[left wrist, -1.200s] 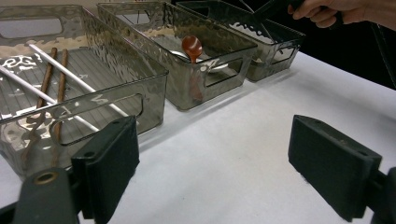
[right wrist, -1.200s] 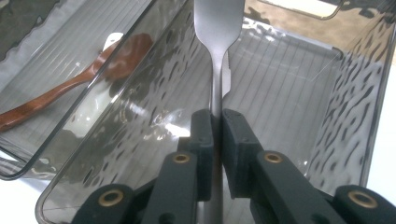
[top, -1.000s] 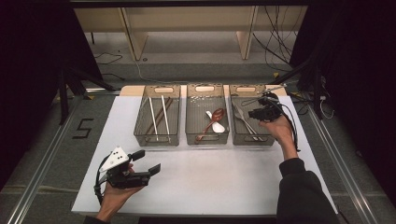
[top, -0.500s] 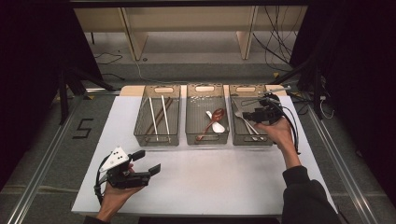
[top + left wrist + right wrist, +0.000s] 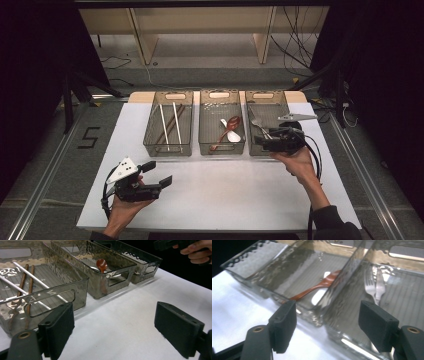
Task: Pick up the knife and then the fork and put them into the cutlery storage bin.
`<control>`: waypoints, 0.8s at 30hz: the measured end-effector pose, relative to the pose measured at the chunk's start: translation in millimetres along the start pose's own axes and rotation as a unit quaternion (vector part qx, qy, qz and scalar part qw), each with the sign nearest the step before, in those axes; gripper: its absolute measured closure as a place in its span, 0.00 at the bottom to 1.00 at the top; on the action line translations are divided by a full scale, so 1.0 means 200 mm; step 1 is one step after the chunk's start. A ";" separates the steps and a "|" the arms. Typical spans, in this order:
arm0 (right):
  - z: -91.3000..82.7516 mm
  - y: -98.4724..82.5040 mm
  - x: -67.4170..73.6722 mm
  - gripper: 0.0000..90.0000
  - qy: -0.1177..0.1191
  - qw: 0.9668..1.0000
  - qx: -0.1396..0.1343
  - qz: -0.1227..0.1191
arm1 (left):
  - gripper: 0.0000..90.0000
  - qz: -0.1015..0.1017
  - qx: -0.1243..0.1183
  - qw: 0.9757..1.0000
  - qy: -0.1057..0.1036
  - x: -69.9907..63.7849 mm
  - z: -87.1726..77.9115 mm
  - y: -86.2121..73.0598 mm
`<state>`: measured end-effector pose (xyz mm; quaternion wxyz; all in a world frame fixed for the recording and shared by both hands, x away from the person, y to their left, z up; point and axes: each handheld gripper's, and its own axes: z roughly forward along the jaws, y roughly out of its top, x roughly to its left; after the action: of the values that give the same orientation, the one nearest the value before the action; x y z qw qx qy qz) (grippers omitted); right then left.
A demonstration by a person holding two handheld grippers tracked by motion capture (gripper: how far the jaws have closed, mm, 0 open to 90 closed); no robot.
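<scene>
Currently sorting cutlery into bins on white counter. Left claw parked low over counter, jaws wide, empty. Chopsticks in left bin, spoons in middle bin. Fork lying in right bin. Right claw over that bin's near edge, jaws just been opening, wide, nothing between. Risk: clipping the bin wall and shoving the bin.

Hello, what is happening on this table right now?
A person sorts cutlery into three clear bins. The right gripper has just been opening, nothing between its jaws, at the near end of the right bin, where forks lie. The left gripper waits open above the white table. Spoons lie in the middle bin, chopsticks in the left bin.
</scene>
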<state>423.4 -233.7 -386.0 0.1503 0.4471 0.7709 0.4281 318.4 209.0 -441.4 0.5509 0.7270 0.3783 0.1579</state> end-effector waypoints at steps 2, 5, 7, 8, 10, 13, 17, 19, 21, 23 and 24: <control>-0.03 -0.03 0.03 0.34 0.008 1.000 -0.014 -0.004 | 0.18 -0.001 0.000 1.000 -0.001 0.00 0.00 0.00; -0.06 -0.08 0.08 0.32 0.022 0.999 -0.033 -0.007 | 0.18 -0.002 0.002 1.000 -0.001 0.00 0.00 0.00; -0.08 -0.12 0.11 0.31 0.033 0.999 -0.040 -0.011 | 0.18 0.000 0.004 1.000 -0.002 0.00 0.00 0.00; -0.08 -0.13 0.12 0.31 0.037 0.998 -0.041 -0.013 | 0.18 0.001 0.004 1.000 -0.002 0.00 0.00 0.00; -0.10 -0.16 0.14 0.30 0.040 0.998 -0.043 -0.015 | 0.18 0.000 0.004 1.000 -0.004 0.00 0.01 0.00; -0.11 -0.19 0.17 0.29 0.045 0.998 -0.045 -0.022 | 0.18 0.000 0.004 1.000 -0.004 0.00 0.01 0.00; -0.12 -0.22 0.20 0.29 0.052 0.997 -0.052 -0.022 | 0.18 0.000 0.005 1.000 -0.005 0.00 0.01 0.00; -0.12 -0.24 0.21 0.29 0.056 0.997 -0.054 -0.024 | 0.18 0.001 0.005 1.000 -0.005 -0.01 0.01 0.00; -0.12 -0.25 0.22 0.29 0.057 0.996 -0.058 -0.028 | 0.18 0.001 0.005 1.000 -0.006 -0.01 0.01 0.00; -0.12 -0.27 0.23 0.29 0.060 0.996 -0.061 -0.024 | 0.18 0.001 0.005 1.000 -0.006 -0.01 0.00 0.00; -0.13 -0.28 0.23 0.29 0.062 0.996 -0.064 -0.025 | 0.18 0.001 0.005 1.000 -0.006 -0.01 0.00 0.00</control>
<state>351.2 -222.4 -408.2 0.1413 0.3896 0.7605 0.4998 318.0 207.5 -441.6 0.5494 0.7310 0.3751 0.1522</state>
